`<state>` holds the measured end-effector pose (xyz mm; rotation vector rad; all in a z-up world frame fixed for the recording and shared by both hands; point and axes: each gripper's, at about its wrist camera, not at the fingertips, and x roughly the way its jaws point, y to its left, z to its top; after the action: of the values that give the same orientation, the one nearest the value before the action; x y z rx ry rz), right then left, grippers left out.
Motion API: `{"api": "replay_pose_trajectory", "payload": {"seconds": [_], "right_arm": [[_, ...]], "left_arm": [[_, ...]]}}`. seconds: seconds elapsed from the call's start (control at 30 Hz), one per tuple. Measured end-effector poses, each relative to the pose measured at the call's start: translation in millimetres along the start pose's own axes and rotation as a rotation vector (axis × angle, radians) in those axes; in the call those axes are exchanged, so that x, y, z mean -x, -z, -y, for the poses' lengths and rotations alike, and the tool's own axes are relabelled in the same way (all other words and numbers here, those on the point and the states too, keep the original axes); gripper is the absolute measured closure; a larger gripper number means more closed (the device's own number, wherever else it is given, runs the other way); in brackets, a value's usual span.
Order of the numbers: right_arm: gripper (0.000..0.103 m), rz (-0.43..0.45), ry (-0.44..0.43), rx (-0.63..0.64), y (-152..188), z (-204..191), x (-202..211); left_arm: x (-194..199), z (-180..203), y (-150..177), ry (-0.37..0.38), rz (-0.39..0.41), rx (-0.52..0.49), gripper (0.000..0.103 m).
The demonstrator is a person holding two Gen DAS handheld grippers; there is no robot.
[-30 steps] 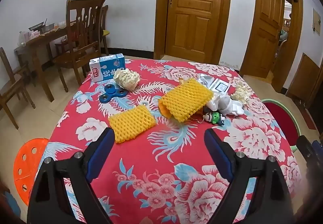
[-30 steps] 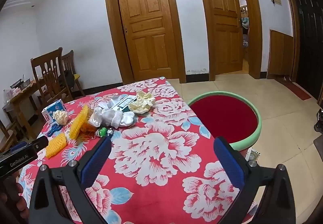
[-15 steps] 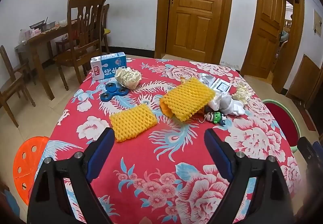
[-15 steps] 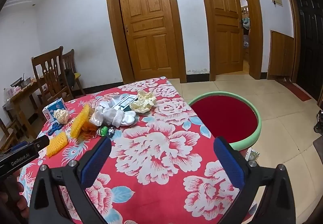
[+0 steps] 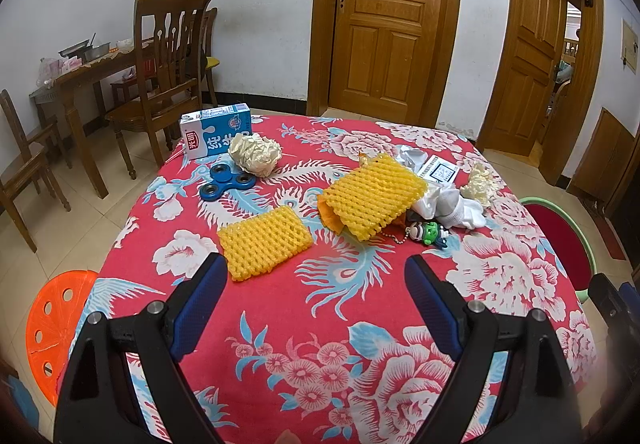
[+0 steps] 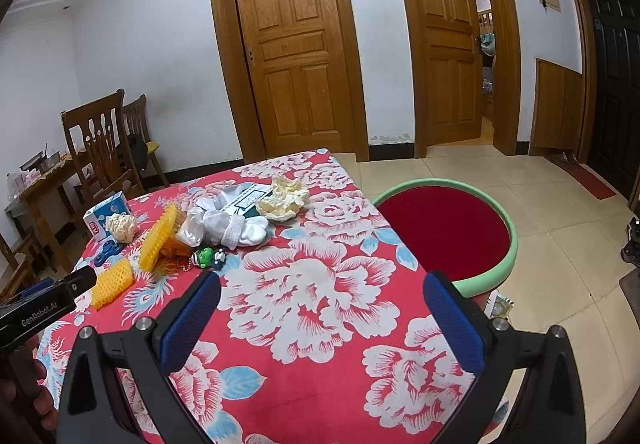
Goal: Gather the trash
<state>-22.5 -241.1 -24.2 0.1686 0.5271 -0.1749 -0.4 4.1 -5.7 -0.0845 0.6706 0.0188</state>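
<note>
Your left gripper point(image 5: 314, 286) and right gripper point(image 6: 322, 298) hung above the table point(image 5: 280, 316), jaws wide and empty; yellow foam net point(image 5: 264, 242) lay just beyond the left.

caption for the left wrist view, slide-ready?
Open left gripper over the floral tablecloth, facing yellow foam nets, crumpled paper and a milk carton.

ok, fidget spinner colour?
Blue; the fidget spinner shows best in the left wrist view.

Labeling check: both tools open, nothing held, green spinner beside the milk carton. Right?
Not quite: the spinner is blue, as the left wrist view shows. It does lie beside the milk carton, and both the left tool and right tool are open, holding nothing.
</note>
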Motion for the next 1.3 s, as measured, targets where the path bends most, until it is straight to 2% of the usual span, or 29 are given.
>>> {"api": "replay_pose_trajectory", "payload": {"seconds": [1.3], "right_arm": [[0.000,-0.008,0.000,0.000,-4.5,2.9,-5.2]], "left_arm": [[0.2,1.1,-1.3,0.001,-0.001,-0.001,0.013]]}}
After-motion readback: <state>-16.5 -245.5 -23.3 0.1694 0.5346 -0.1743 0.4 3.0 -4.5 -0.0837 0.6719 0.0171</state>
